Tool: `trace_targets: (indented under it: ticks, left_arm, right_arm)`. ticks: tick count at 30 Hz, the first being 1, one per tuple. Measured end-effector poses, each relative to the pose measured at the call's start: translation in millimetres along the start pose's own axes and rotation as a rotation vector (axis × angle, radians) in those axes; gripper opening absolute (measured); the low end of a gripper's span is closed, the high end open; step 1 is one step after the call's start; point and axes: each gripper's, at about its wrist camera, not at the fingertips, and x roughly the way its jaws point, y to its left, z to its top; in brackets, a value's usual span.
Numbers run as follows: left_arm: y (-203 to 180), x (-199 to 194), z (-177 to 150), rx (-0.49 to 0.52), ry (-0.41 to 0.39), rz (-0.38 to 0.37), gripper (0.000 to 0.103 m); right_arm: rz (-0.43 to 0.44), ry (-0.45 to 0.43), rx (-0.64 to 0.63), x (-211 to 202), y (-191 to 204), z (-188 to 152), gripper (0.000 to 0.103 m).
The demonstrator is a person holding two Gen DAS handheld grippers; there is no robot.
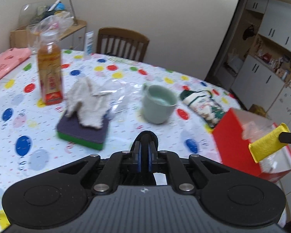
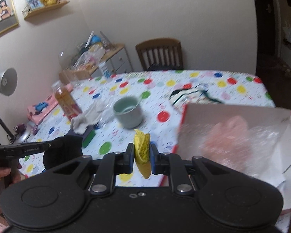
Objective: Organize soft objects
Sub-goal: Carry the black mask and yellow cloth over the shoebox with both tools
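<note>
My right gripper (image 2: 142, 151) is shut on a folded yellow cloth (image 2: 142, 151), held just left of a red box (image 2: 236, 116) with clear plastic and something pink inside. In the left wrist view the yellow cloth (image 1: 267, 142) hangs over the red box (image 1: 229, 134). My left gripper (image 1: 145, 147) is shut and empty above the table. A white rag (image 1: 87, 101) lies on a purple-and-green sponge (image 1: 81, 134); both show in the right wrist view, the rag (image 2: 83, 120) over the sponge (image 2: 89, 136). A green-and-white patterned soft pouch (image 1: 201, 104) lies behind the box.
A pale green mug (image 1: 159, 104) stands mid-table on the polka-dot tablecloth (image 1: 29, 120). An orange bottle (image 1: 49, 71), crumpled clear plastic (image 1: 118, 93) and a pink cloth (image 1: 5, 62) sit to the left. A wooden chair (image 1: 122, 42) stands behind the table.
</note>
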Motion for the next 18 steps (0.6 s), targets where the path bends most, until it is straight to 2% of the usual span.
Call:
trace_targets:
  ticks: [9, 18]
  left_arm:
    - [-77, -3, 25, 0.05, -0.04, -0.129, 0.006]
    - [-156, -9, 54, 0.134, -0.079, -0.285, 0.006]
  right_arm:
    - [-0.076, -0.093, 0.033, -42, -57, 10, 0.015]
    - [-0.166, -0.119, 0.095, -71, -109, -3, 0.015]
